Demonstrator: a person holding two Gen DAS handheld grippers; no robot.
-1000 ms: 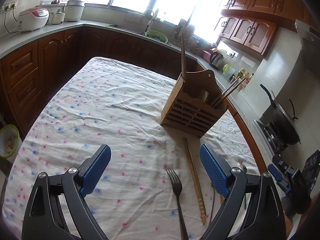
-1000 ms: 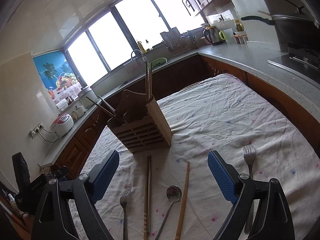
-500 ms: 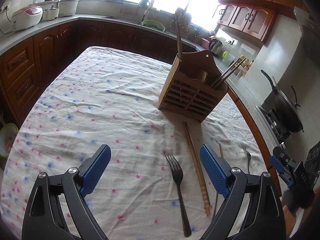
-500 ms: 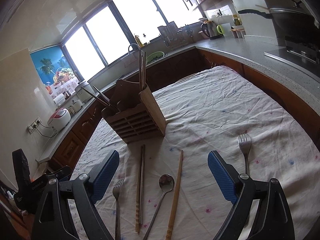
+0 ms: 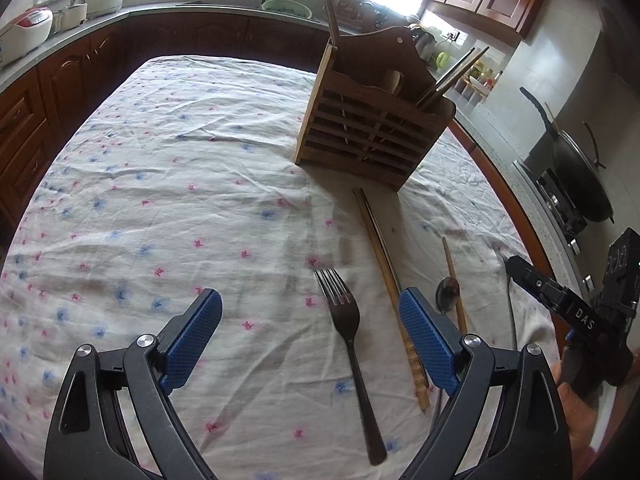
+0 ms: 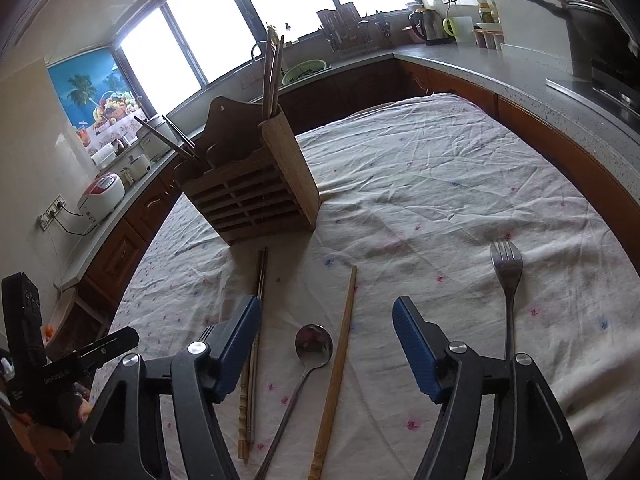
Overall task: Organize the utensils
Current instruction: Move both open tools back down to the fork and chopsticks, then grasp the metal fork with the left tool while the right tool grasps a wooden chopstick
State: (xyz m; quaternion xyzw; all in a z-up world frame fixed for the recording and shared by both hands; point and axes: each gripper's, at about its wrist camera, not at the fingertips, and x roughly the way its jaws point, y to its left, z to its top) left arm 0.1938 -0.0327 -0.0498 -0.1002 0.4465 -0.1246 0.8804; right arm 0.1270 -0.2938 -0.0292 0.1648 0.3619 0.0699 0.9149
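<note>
Left wrist view shows the left gripper (image 5: 310, 330) with its fingers spread wide above a dark fork (image 5: 349, 326) that lies on the cloth-covered counter (image 5: 168, 184), nothing pinched. Right wrist view shows the right gripper (image 6: 326, 346) with fingers closing, a steel spoon (image 6: 310, 350) and a single wooden chopstick (image 6: 339, 354) between them but not yet pressed. The wooden utensil holder (image 6: 250, 196) stands just beyond, already holding a few chopsticks; a chopstick pair (image 6: 254, 340) passes by the left finger, and a second fork (image 6: 507, 280) lies off to the right. To do this pick well, the right fingers should probably centre on one piece only, the spoon's neck or the chopstick, so the other is not dragged along, and come low enough to catch a thin handle flat on wrinkled cloth. Compared with a second ago, both grippers sit lower and nearer the utensils, and the right fingers have narrowed while the left keep their spread.
</note>
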